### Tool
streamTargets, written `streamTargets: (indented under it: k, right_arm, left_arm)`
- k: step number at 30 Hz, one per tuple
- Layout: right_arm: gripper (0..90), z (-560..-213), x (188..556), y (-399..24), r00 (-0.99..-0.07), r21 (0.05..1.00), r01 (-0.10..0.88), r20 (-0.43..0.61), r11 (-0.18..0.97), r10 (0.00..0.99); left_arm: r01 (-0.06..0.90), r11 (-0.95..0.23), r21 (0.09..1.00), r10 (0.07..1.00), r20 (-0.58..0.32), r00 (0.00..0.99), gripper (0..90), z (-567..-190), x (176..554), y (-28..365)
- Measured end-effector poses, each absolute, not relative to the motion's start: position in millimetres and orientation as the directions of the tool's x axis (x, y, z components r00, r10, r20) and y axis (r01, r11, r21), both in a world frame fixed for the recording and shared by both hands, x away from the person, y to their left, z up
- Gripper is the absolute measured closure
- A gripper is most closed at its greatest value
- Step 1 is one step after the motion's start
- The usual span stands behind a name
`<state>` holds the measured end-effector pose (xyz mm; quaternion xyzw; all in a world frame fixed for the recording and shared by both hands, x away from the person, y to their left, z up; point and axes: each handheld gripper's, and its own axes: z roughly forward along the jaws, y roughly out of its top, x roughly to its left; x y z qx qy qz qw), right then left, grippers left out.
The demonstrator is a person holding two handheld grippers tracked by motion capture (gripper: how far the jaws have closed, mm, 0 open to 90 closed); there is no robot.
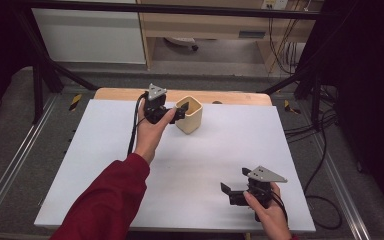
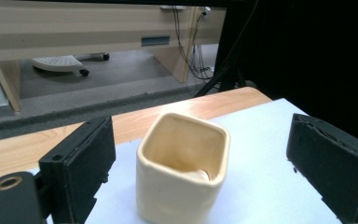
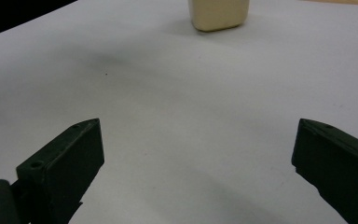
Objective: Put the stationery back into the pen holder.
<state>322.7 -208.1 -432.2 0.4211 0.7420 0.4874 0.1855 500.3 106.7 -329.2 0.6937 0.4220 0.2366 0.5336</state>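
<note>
Fingers wide apart; cream sq. cup upright, glossy.

We saw a cream cup on a white table, black grippers, and a dark red sleeve near left.

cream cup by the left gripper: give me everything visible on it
The cup is a cream, glossy, ceramic-looking vessel with a squarish mouth, rounded corners and thick walls, no handle in sight. It stands upright on the white table sheet, near the far edge. Inside, the walls look tan, and a small pale rounded thing lies at the bottom; what it is I cannot tell. The left gripper has its jaws open either side of the cup, pads clear of its walls. Nothing else touches it.
</note>
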Motion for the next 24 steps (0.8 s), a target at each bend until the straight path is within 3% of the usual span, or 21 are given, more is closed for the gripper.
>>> streamTargets:
  k: [10, 22, 24]
  right_arm:
    - [2.8, -432.8, 324.7, -213.7, -0.567, 0.878, 0.447, 0.129, 0.172, 0.813]
    - [3.1, -433.1, 326.4, -220.8, -0.549, 0.877, 0.453, 0.13, 0.163, 0.826]
    - [3.2, -433.3, 327.2, -222.3, -0.545, 0.878, 0.451, 0.127, 0.163, 0.829]
  left_arm:
    - [0.354, -0.058, 0.934, 0.824, -0.156, 0.545, 8.6, -353.3, 457.2, 150.6]
    - [0.309, -0.031, 0.951, 0.852, -0.136, 0.506, 9.9, -379.7, 387.8, 203.4]
    - [0.294, -0.064, 0.954, 0.853, -0.101, 0.511, 9.9, -381.7, 377.3, 207.5]
